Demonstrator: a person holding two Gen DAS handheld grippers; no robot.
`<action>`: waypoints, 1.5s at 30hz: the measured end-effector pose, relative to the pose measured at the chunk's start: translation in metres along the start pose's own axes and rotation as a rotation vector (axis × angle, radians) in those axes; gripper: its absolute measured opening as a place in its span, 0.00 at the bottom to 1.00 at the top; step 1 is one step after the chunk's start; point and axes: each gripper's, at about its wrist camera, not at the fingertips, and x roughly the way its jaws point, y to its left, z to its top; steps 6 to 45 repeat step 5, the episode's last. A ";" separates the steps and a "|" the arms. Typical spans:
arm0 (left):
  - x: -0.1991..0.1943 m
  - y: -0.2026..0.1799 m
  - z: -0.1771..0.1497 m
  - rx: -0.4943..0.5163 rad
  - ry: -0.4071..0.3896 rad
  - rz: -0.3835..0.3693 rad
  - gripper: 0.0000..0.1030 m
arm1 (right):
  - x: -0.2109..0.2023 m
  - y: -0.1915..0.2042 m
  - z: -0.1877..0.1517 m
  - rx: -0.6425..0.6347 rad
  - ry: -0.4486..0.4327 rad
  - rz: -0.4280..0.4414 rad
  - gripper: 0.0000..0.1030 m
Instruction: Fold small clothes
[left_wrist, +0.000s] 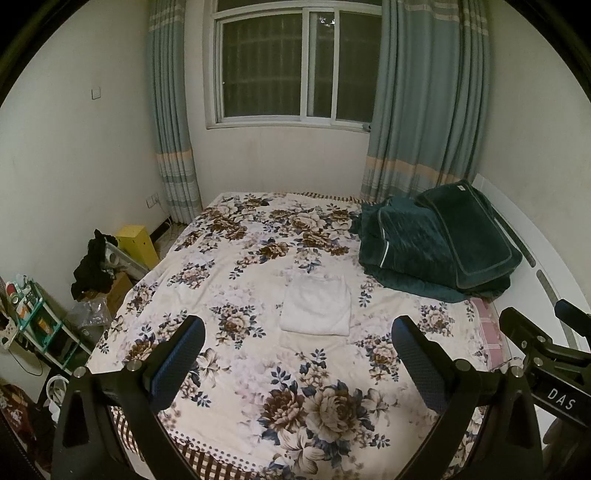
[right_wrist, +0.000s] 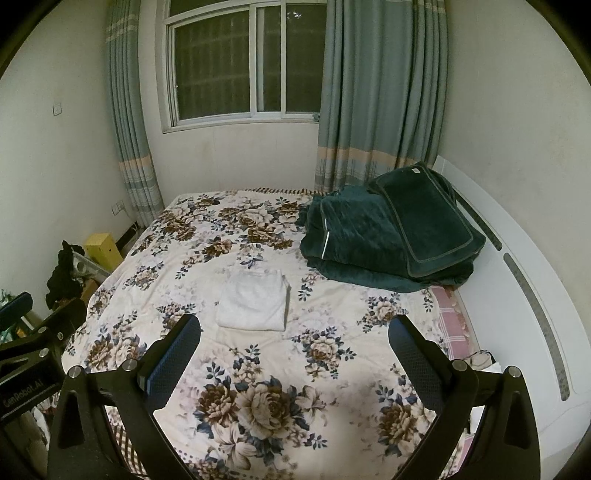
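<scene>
As both tools hang above the floral bedspread (left_wrist: 258, 369), the dark green blanket pile (left_wrist: 436, 247) fills the right of the frame, clear of the work area. The folded white garment (left_wrist: 316, 306) lies flat at centre. The left gripper (left_wrist: 297, 354) and the right gripper (right_wrist: 293, 354) gape wide, holding nothing, seemingly because the fold looks complete.

Shelf clutter (left_wrist: 33, 314) indistinct; bed's (left_wrist: 258, 369) near edge cropped

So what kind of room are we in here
A bedroom, most likely in a home. A bed with a floral bedspread fills most of it, a dark green folded blanket lies near its head, and teal curtains frame the window behind.
</scene>
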 end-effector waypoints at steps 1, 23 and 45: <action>0.000 0.000 0.000 0.000 -0.001 0.001 1.00 | 0.000 0.002 0.001 0.000 0.000 0.001 1.00; -0.002 0.000 0.006 0.000 -0.017 0.006 1.00 | -0.001 0.000 -0.002 0.003 -0.001 -0.002 1.00; -0.002 0.000 0.006 0.000 -0.017 0.006 1.00 | -0.001 0.000 -0.002 0.003 -0.001 -0.002 1.00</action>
